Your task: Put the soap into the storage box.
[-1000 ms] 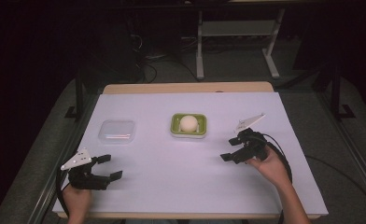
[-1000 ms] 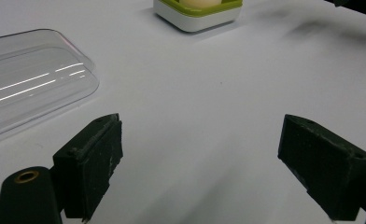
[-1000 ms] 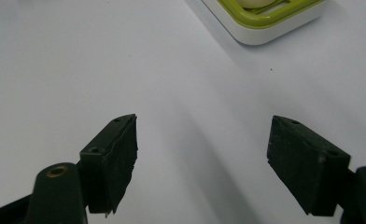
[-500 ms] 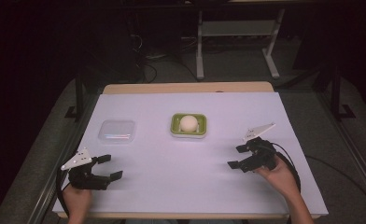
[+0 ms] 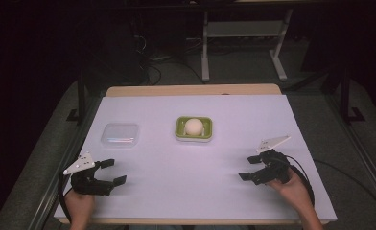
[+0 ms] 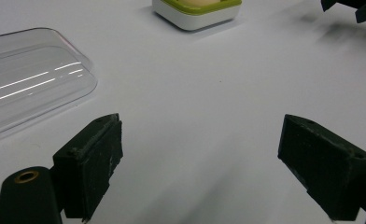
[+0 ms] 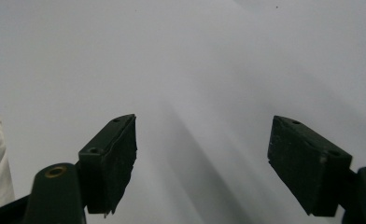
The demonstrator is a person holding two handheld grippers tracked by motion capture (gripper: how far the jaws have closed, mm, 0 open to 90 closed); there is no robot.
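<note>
A green-and-white soap dish [image 5: 193,129] sits at the table's middle with a pale round soap [image 5: 193,125] in it. Its clear plastic lid [image 5: 120,134] lies flat to the left. My left gripper [image 5: 113,172] rests near the front left corner, open and empty, with the lid [image 6: 27,81] ahead to its left and the dish [image 6: 197,10] farther off. My right gripper [image 5: 247,167] hovers near the front right, open, with nothing between its jaws. In the right gripper view its gripper [image 7: 202,158] faces bare white table surface.
The white table [image 5: 253,115] has a wooden strip along its far edge. A white metal stand [image 5: 243,33] and cables lie on the dark floor beyond. In the left gripper view the other gripper [image 6: 354,7] shows at the top right.
My right gripper has drawn back toward the front edge and slightly right. The left gripper has stayed where it was.
</note>
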